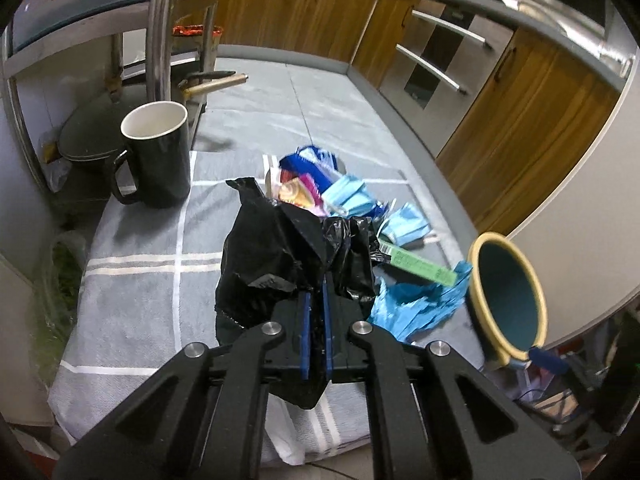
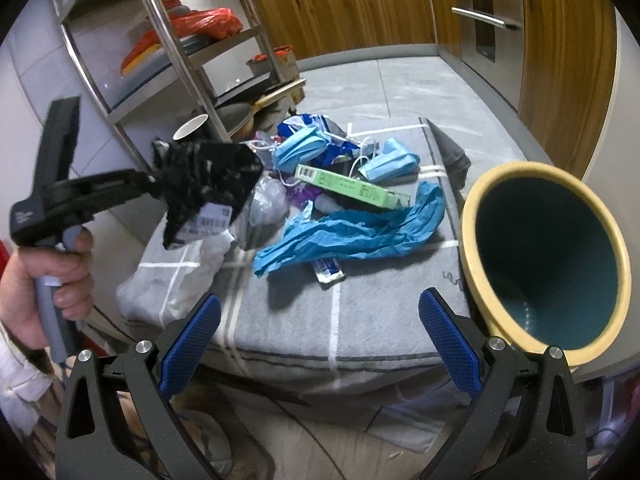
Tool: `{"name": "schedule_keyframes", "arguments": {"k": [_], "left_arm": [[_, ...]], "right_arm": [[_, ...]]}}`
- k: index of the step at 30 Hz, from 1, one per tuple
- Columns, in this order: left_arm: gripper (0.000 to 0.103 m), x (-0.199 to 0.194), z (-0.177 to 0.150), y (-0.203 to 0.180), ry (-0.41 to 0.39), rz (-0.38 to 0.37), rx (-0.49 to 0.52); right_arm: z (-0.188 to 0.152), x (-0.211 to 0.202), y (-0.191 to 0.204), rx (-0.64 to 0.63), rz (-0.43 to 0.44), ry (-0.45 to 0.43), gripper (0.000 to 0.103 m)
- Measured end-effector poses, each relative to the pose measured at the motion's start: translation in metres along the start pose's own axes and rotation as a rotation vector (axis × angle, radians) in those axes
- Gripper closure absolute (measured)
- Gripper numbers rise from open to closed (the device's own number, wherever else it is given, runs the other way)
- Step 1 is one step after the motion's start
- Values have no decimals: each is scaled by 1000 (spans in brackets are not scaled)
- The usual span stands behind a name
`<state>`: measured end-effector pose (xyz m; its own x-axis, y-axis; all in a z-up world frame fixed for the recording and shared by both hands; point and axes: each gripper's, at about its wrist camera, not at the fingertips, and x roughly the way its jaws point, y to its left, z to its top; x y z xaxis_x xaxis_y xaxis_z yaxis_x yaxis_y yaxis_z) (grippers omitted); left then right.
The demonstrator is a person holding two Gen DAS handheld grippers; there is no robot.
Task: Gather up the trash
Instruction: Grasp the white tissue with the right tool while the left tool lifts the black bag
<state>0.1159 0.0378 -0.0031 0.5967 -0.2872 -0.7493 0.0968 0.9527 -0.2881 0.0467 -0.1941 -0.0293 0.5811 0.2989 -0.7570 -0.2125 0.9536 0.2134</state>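
Note:
My left gripper [image 1: 316, 300] is shut on a crumpled black plastic bag [image 1: 276, 256] and holds it above the grey towel [image 1: 140, 280]. The right wrist view shows the left gripper [image 2: 154, 178] from the side with the bag [image 2: 208, 188] hanging from it. My right gripper [image 2: 320, 312] is open and empty at the near edge of the towel [image 2: 300, 320]. Trash lies in a pile: blue face masks [image 2: 300, 148], a green box [image 2: 348, 188], a blue glove [image 2: 360, 232], a small wrapper [image 2: 328, 270], and clear plastic [image 2: 268, 200].
A black mug [image 1: 156, 152] stands at the towel's far left. A yellow-rimmed teal cup [image 2: 544, 260] lies at the right edge. A metal shelf rack [image 2: 180, 52] stands behind, wooden cabinets [image 1: 540, 120] to the right, a white bag [image 2: 176, 268] under the towel's left corner.

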Motion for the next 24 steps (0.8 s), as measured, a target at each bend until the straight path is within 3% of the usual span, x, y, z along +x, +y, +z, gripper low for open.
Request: {"name": "schedule_keyframes", "arguments": {"k": [10,18,24], "left_arm": [[99,-31,12,12,-75,-96,-101],[99,-62,21,36,-165,-45,-156],[99,-71,22,55,-184,-31,-217]], "right_arm": [[2,27,40,-51,110,47,7],[5,85,104,-95,214,137,17],[0,142,128,-84,196,236,29]]}}
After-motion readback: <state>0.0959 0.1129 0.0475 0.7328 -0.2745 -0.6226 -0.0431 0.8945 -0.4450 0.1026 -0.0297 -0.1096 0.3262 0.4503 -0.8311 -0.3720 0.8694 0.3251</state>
